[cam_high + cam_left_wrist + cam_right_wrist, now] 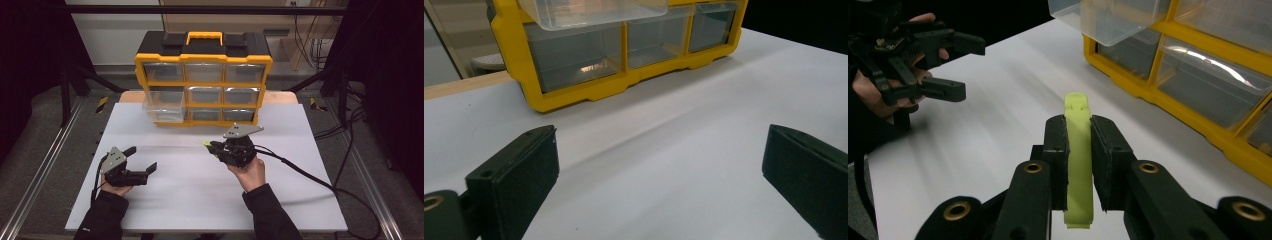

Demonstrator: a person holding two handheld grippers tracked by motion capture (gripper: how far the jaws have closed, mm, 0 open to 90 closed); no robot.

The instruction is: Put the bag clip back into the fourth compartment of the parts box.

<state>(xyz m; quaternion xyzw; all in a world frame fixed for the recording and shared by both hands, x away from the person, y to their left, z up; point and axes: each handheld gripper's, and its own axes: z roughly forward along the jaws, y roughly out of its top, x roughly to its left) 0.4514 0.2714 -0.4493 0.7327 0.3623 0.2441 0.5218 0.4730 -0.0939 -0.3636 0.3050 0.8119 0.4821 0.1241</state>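
Yellow-green flat plastic strip (1078, 160), upright on edge, pinched mid-length, above white table.

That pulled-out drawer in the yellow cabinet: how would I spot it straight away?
Find the yellow organiser with the black top at the far edge of the white table. Look at its left column, middle row. That clear drawer sticks out toward the person, while its neighbours sit flush in the frame.

The middle of the yellow-green strip (1078, 165) is hidden between the right gripper (1079, 150)'s pads, and its lower end is cut at six o'clock. In the high view only its tip pokes out at nine o'clock. The organiser (574, 75) runs off at twelve o'clock; its drawer contents are too dim to tell.
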